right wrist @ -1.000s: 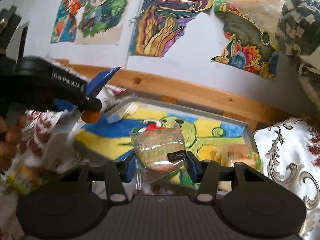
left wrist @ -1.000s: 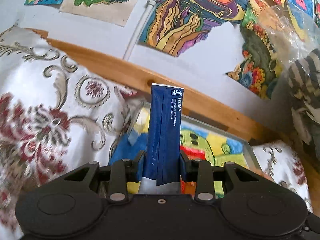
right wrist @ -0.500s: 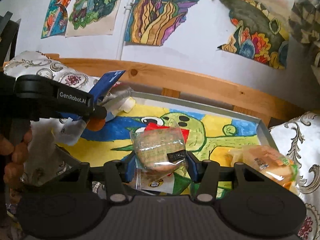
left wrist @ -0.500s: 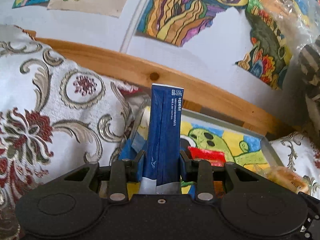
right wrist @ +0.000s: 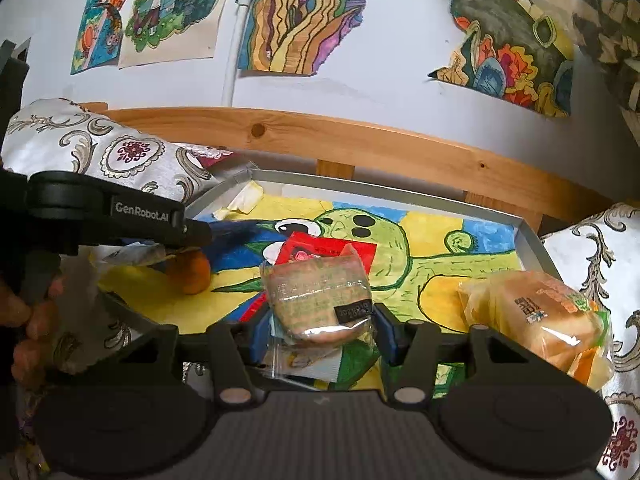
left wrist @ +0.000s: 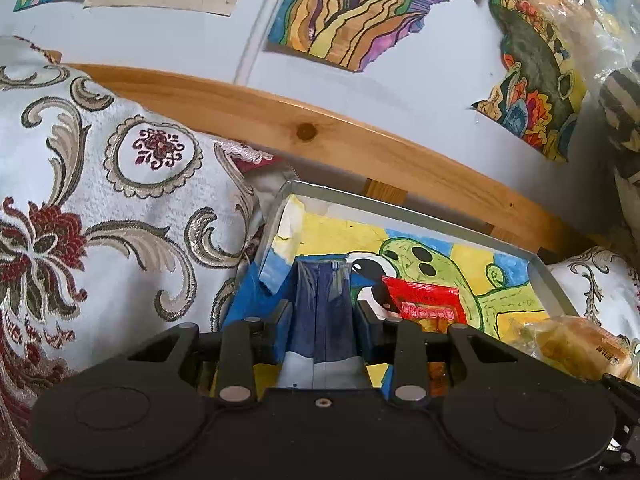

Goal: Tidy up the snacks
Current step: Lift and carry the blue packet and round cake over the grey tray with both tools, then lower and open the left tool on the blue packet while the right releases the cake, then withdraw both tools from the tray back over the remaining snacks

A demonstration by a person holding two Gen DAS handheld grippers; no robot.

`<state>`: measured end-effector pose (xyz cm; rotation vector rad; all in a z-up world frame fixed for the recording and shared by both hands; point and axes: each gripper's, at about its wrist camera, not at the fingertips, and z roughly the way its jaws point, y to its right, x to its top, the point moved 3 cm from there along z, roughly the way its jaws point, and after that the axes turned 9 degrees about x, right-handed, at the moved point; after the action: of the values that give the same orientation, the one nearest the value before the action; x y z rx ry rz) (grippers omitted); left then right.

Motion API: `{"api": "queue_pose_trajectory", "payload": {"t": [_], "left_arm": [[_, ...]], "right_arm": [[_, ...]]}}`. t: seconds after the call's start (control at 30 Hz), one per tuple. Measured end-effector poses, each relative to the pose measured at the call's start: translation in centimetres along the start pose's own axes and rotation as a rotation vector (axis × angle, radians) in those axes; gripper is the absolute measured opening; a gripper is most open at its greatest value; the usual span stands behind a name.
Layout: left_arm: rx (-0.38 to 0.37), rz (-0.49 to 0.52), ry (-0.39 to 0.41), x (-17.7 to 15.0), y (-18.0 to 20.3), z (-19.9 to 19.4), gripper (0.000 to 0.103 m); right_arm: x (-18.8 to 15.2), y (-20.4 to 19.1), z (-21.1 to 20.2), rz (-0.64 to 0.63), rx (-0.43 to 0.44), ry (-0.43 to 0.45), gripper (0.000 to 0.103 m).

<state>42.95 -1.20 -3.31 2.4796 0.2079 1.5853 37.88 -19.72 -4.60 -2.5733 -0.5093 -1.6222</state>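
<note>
Blue stick pack: long axis runs straight forward along the left tongs, far end pointing toward the tray's back wall, near end pale and tucked under the tongs body. It sits between the two blue pads, which press its sides; left tongs are clamped on it. In the right wrist view the pack is blurred, low over the left part of the tray.

Round cookie pack: clear wrapper, flat face up, a small dark label at its near right edge. It lies crosswise between the right tongs, pads against both sides; right tongs are gripping it, above the tray's painted liner.

Red sachet lies flat on the liner, just right of the stick pack, partly hidden behind the cookie pack in the right wrist view. Bread bag rests at the tray's right side. An orange ball sits beneath the left tongs. Patterned cushion lies left of the tray.
</note>
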Motion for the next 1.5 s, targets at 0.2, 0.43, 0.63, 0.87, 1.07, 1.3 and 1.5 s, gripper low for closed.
{"api": "queue_pose_trajectory", "payload": {"t": [0.2,0.43,0.63,0.87,1.07,1.3,1.5], "left_arm": [[0.003,-0.001,-0.01,0.1,-0.1,0.0,0.039],[-0.008,-0.017,-0.004,0.7,0.0,-1.3,0.069],[0.001,-0.03,0.02,1.8,-0.1,-3.7,0.081],[0.022,-0.034,0.06,3.2,-0.4,-7.4,0.094],[0.047,-0.035,0.118,3.8,-0.6,-11.6,0.1],[0.065,-0.031,0.161,2.7,-0.4,-16.3,0.102],[0.083,-0.004,0.168,0.5,-0.4,-20.2,0.102]], "right_arm": [[0.0,0.1,0.1,0.009,0.0,-0.017,0.064],[0.6,-0.3,-0.8,-0.001,-0.003,0.004,0.087],[1.9,-0.6,-3.0,-0.001,-0.006,0.046,0.096],[3.1,-0.6,-6.9,0.011,-0.034,0.117,0.103],[3.4,-0.5,-10.0,0.036,-0.051,0.155,0.103],[2.8,-0.9,-13.9,0.045,-0.07,0.182,0.103],[1.7,-1.4,-17.9,0.035,-0.086,0.198,0.103]]}}
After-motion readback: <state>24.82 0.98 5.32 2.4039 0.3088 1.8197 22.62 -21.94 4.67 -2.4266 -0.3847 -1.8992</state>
